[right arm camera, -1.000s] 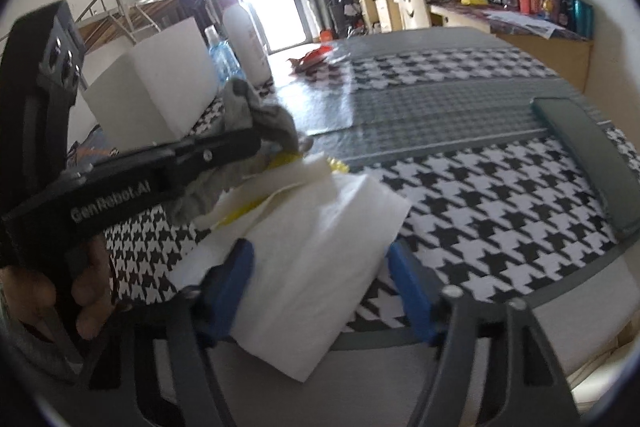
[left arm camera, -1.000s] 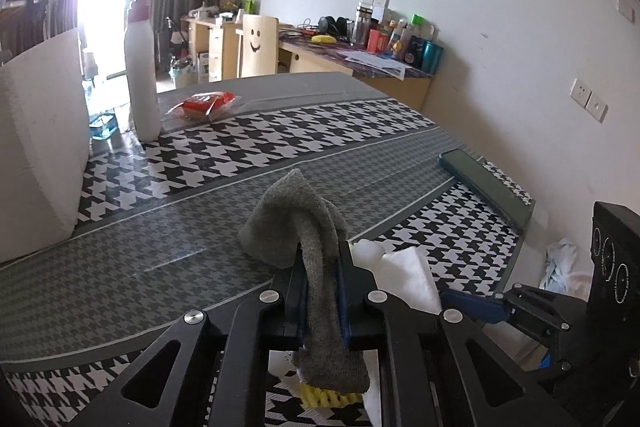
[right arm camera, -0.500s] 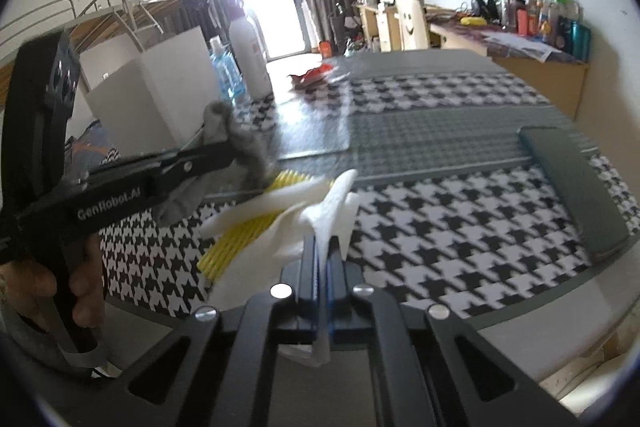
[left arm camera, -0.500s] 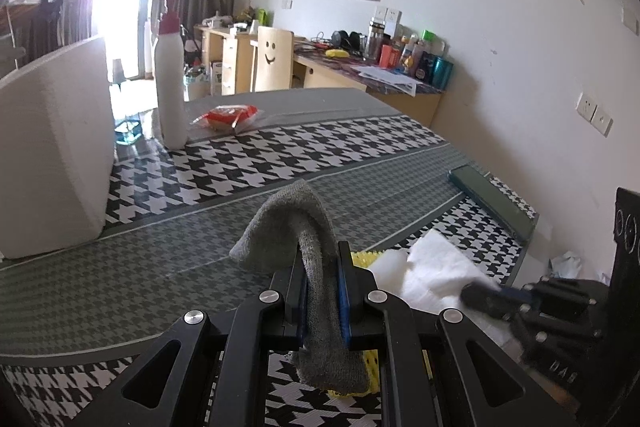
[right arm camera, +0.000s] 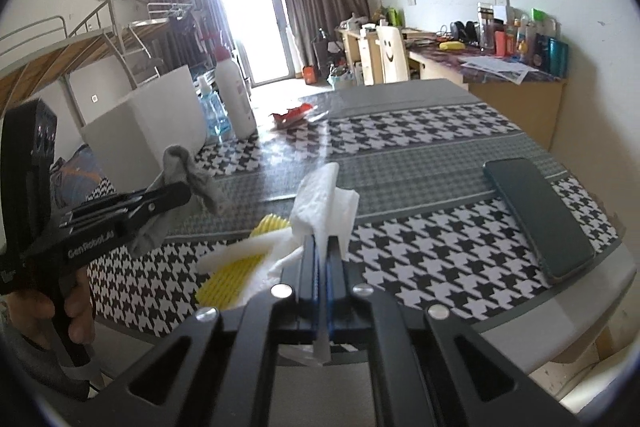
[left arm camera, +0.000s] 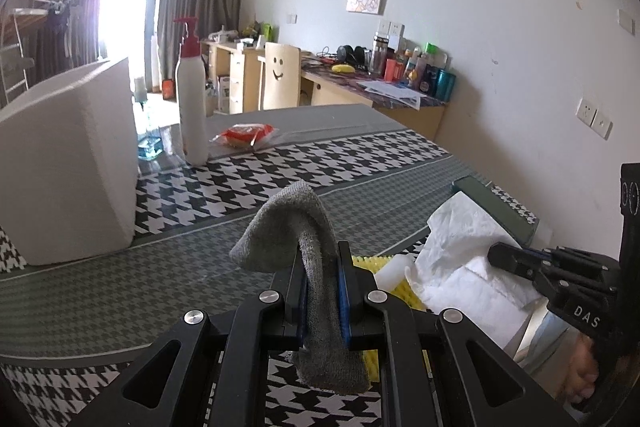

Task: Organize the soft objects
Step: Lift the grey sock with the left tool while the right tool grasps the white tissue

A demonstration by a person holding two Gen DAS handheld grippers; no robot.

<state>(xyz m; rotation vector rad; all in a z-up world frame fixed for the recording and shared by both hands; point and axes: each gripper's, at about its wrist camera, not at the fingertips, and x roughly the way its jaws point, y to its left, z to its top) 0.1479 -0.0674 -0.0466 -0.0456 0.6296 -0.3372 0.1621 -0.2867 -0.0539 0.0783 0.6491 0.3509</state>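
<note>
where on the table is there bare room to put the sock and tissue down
Free: the grey band of the table between the white box and the phone, and the houndstooth strip left of the phone. Crowded: the near edge, where the yellow sponge lies, and the far-left corner around the pump bottle and red packet.

A nubbly grey knitted cloth (left arm camera: 316, 267) looks matt and fuzzy. The crinkled white paper tissue (right arm camera: 324, 203) is soft and dull. The black-and-white houndstooth worktop (right arm camera: 420, 131) shines glossily. A dark green slab (right arm camera: 536, 215) looks smooth.
</note>
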